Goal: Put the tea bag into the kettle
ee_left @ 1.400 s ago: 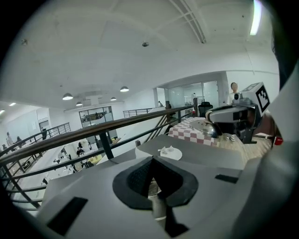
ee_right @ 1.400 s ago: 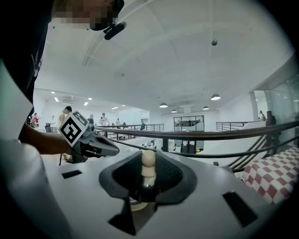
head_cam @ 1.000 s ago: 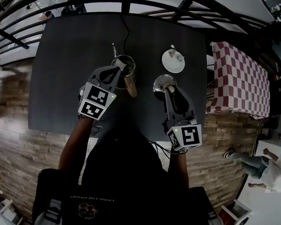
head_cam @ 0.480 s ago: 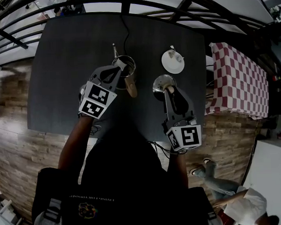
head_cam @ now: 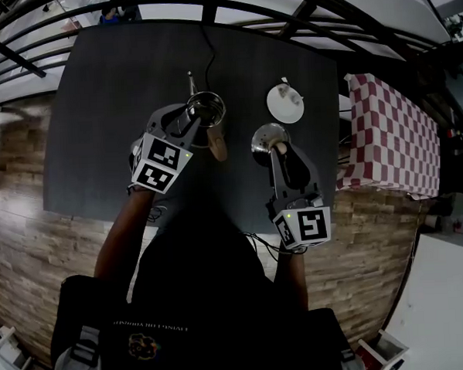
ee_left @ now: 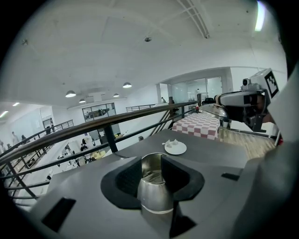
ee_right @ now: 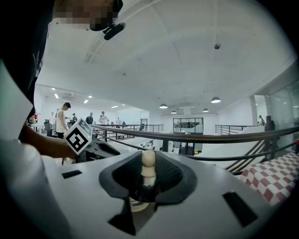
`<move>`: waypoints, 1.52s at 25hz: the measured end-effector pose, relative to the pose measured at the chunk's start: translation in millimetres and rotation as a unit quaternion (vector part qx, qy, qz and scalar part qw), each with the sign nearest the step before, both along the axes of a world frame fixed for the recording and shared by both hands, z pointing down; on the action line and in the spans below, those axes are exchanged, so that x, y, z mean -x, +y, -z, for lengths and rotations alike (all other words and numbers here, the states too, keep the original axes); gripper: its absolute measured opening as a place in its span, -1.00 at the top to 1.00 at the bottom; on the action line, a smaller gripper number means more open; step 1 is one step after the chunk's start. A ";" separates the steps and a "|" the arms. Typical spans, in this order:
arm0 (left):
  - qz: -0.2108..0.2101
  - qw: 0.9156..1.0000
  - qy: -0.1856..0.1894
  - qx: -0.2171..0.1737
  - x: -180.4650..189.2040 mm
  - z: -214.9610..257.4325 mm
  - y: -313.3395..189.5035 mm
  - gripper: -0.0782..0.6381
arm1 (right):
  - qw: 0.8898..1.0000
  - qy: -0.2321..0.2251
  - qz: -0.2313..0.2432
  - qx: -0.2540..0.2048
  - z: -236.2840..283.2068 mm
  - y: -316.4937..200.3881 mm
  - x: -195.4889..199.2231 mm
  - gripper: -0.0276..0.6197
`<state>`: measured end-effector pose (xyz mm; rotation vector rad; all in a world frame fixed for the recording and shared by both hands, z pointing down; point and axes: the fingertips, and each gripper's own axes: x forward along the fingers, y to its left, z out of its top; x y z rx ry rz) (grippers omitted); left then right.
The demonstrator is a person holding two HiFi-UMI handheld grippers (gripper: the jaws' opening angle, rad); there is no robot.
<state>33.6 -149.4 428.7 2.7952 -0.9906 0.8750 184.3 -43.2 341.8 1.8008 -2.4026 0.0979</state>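
A steel kettle with a wooden handle stands lidless on the dark table. My left gripper hovers over its mouth with the jaws opening and nothing pressed between them. In the left gripper view the kettle shows in the gap between the jaws; I cannot make out a tea bag inside. My right gripper is shut on the pale knob of the kettle lid, held right of the kettle. A white plate carries more tea bags.
A black cable runs from the kettle to the table's far edge. A red-checked table stands to the right, across a narrow gap. A dark railing runs behind the table. Wooden floor lies under the near edge.
My left gripper's jaws have opened over the kettle, and the white tea bag that hung at their tips is gone from view. The right gripper and lid have stayed put.
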 end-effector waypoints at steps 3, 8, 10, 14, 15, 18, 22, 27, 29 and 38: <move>0.004 1.000 0.004 -0.002 4.4 1.8 0.2 0.46 | 1.000 0.002 0.004 0.000 0.2 -2.8 4.3 0.61; 0.020 1.000 0.003 -0.002 19.8 2.8 0.6 0.46 | 1.000 0.006 0.011 0.000 0.8 -9.4 12.0 0.61; 0.027 1.000 0.006 -0.003 27.6 3.4 1.8 0.46 | 1.000 0.008 0.014 0.001 0.3 -12.2 15.4 0.61; 0.038 0.999 0.020 -0.009 44.3 9.1 9.0 0.76 | 1.000 0.013 0.021 0.001 1.3 -20.9 22.9 0.61; 0.039 0.999 0.028 -0.006 47.9 10.0 12.2 0.76 | 1.000 0.015 0.023 0.001 2.0 -24.3 25.2 0.61; 0.047 0.998 0.050 -0.001 60.5 11.5 20.1 0.77 | 0.999 0.021 0.036 0.003 3.7 -38.8 35.5 0.61; 0.066 0.996 0.055 0.003 84.0 6.6 28.0 0.77 | 0.997 0.023 0.059 0.036 -9.1 -65.6 54.0 0.61; 0.093 0.994 0.060 0.012 113.6 -2.9 38.4 0.77 | 0.992 0.050 0.090 0.075 -32.9 -95.1 83.1 0.61; 0.103 0.993 0.062 0.017 124.4 -6.1 44.5 0.77 | 0.989 0.059 0.101 0.091 -46.3 -103.4 94.2 0.61; 0.141 0.987 0.071 0.040 163.7 -20.4 57.2 0.77 | 0.980 0.072 0.121 0.142 -90.0 -131.2 122.8 0.61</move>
